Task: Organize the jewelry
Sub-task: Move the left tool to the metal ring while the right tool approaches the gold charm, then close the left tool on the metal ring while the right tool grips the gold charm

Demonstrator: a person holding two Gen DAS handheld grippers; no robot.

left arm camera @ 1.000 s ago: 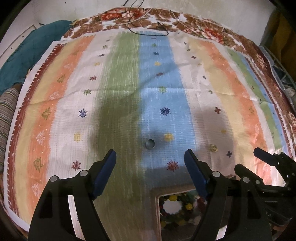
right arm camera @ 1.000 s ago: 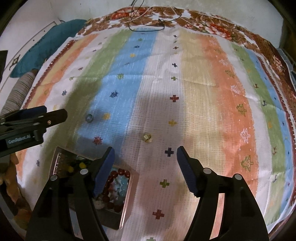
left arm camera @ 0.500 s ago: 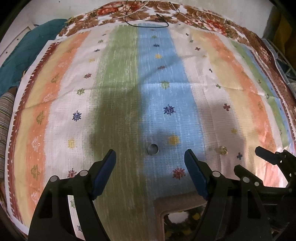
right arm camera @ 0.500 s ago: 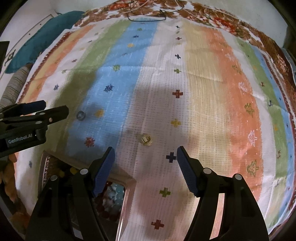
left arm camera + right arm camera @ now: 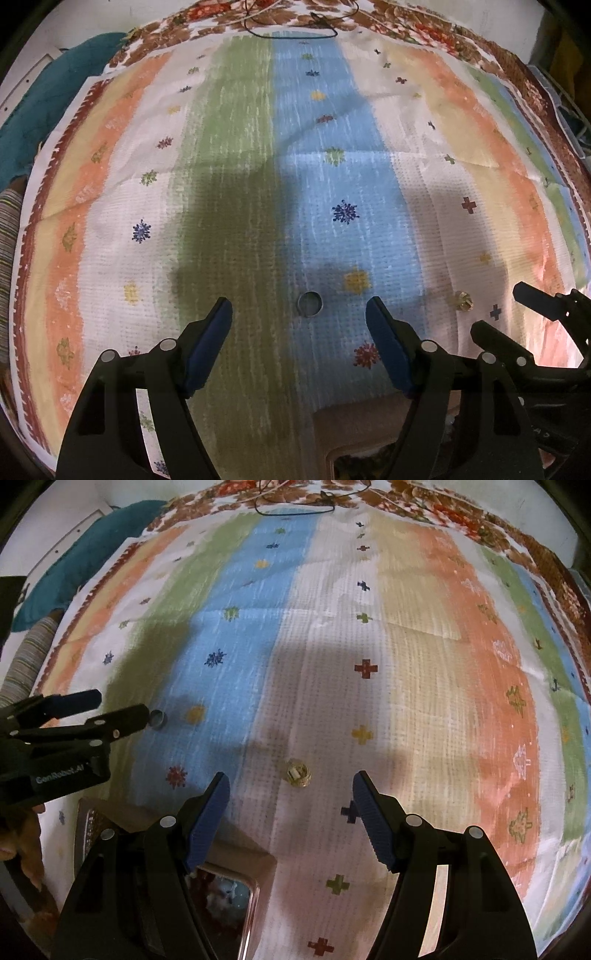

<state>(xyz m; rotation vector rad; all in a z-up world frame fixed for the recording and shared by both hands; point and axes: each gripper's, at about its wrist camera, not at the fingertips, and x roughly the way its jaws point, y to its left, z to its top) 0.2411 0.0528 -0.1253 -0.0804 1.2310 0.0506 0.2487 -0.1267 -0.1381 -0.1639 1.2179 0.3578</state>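
A dark silver ring (image 5: 309,303) lies on the striped cloth (image 5: 236,184) where the green and blue stripes meet. My left gripper (image 5: 298,302) hangs just above it, the ring in line with the gap between the blue pads; the jaws are closing and touch nothing. A small gold ring (image 5: 298,773) lies on the white stripe, just ahead of my right gripper (image 5: 291,778), which stands open and empty. In the right wrist view the left gripper (image 5: 122,703) shows beside the silver ring (image 5: 159,720). The jewelry box (image 5: 266,860) sits below both grippers, mostly hidden.
A black cable (image 5: 291,33) lies at the far edge of the cloth. A teal cloth (image 5: 92,550) and a striped roll (image 5: 29,653) lie to the left. A person's hand (image 5: 22,834) holds the left gripper. The gold ring (image 5: 463,300) lies near the right gripper (image 5: 496,308).
Both grippers have sunk toward the cloth and moved forward. Each ring now lies closer to its gripper's fingertips, and the box has slid mostly out of view.
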